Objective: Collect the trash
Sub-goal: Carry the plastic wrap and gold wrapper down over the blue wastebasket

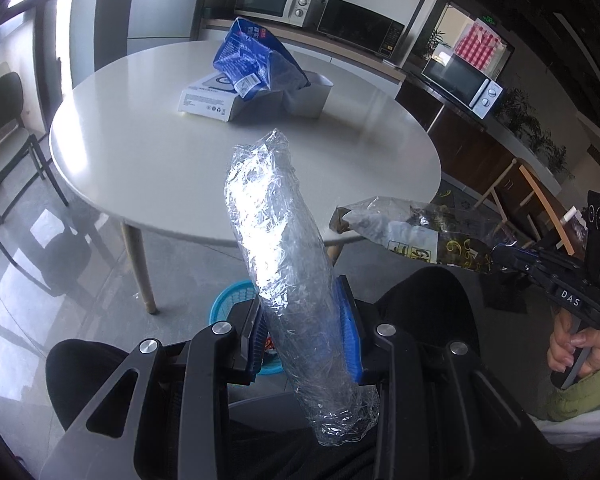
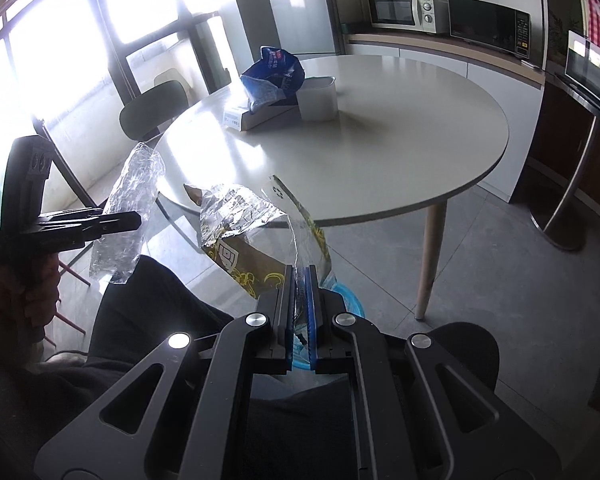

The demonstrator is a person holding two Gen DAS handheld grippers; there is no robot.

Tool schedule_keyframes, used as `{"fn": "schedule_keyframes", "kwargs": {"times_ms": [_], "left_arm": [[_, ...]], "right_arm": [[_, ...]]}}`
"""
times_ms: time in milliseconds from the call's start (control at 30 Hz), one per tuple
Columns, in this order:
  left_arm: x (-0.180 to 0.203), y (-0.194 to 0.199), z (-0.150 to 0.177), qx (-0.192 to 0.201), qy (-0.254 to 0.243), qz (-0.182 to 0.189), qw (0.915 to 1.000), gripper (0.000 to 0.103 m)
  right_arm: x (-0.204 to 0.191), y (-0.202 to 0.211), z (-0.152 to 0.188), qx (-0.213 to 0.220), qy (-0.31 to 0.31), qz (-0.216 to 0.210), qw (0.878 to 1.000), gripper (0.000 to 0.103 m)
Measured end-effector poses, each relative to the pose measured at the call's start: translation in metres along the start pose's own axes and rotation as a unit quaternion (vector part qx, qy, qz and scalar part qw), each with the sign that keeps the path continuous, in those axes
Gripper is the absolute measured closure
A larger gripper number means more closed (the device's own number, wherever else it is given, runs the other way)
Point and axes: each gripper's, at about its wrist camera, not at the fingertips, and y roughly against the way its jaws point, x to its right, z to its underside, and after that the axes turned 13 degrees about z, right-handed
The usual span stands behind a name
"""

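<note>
Two pieces of trash are held off the counter at this moment, one in each tool. Nearest the left wrist camera, the left gripper (image 1: 306, 332) is clenched on a crumpled clear plastic bottle (image 1: 278, 256), gripped low on its body so that most of it sticks up and leans away from the jaws. The right gripper (image 2: 301, 304) is pinched tight on the thin edge of a torn gold-printed wrapper (image 2: 244, 232), which hangs forward and to the left of the jaws. Directly below both tools, partly hidden by the bottle and the person's dark-clothed legs, a blue basket (image 1: 230, 300) sits on the floor; it is judged to be the collection bin. The step in hand appears to be the drop: each item should be brought squarely over the basket opening before the jaws are released, the bottle lowered first since its length could make it tip over the rim, the light wrapper let go close to the rim so it is not carried aside. Beyond the basket, on the round white counter (image 1: 140, 168), a blue snack bag (image 1: 252, 64) lies against a flat white box (image 1: 212, 100) and a white tub (image 1: 312, 96), still to be collected.
</note>
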Motion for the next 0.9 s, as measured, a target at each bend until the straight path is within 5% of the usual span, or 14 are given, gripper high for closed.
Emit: {"fn": "schedule_keyframes", "kwargs": {"times_ms": [433, 900], "left_arm": [[-0.023, -0.033, 0.046, -0.061, 0.03, -0.009, 0.9976, 0.073], [-0.072, -0.084, 0.07, -0.115, 0.084, -0.023, 0.9895, 0.072]], "right_arm": [[-0.005, -0.039, 0.061, -0.092, -0.009, -0.011, 0.996, 0.099], [-0.018, -0.132, 0.066, -0.147, -0.015, 0.01, 0.989, 0.099]]}}
